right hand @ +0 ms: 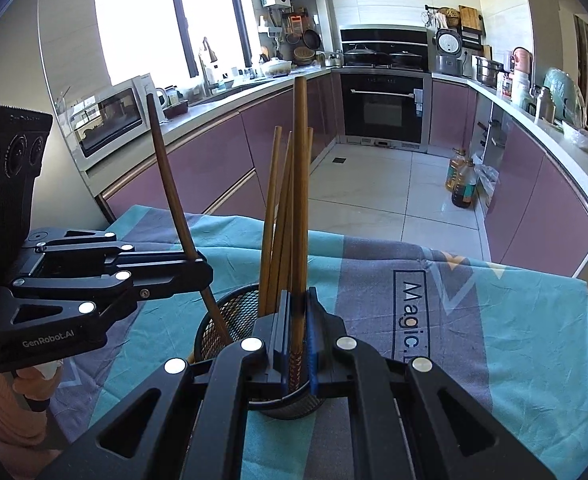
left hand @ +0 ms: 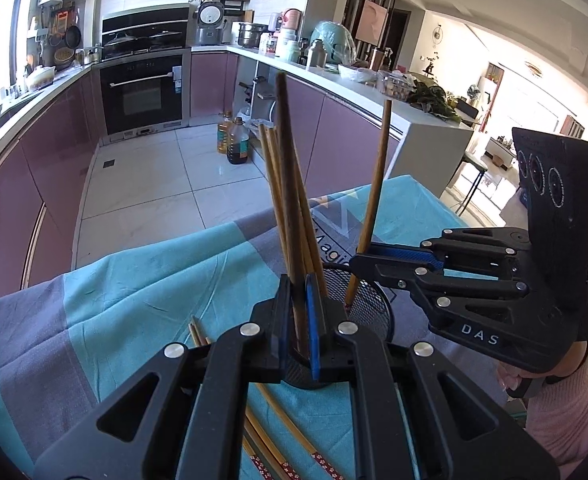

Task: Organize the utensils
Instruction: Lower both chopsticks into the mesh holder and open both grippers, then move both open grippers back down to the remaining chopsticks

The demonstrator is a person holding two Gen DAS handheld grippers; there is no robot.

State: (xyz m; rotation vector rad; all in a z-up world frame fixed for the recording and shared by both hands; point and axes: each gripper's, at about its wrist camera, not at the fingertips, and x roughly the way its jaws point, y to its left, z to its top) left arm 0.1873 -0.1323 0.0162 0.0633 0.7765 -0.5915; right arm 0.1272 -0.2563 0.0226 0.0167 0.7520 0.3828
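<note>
A black mesh utensil cup stands on the teal and grey cloth, with several wooden chopsticks upright in it. My left gripper, also in the right wrist view, is shut on a dark chopstick whose lower end is inside the cup. My right gripper, also in the left wrist view, is shut on a brown chopstick that stands in the cup.
Several more chopsticks lie on the cloth under my left gripper. The table's far edge drops to the tiled kitchen floor. Purple cabinets and an oven stand beyond.
</note>
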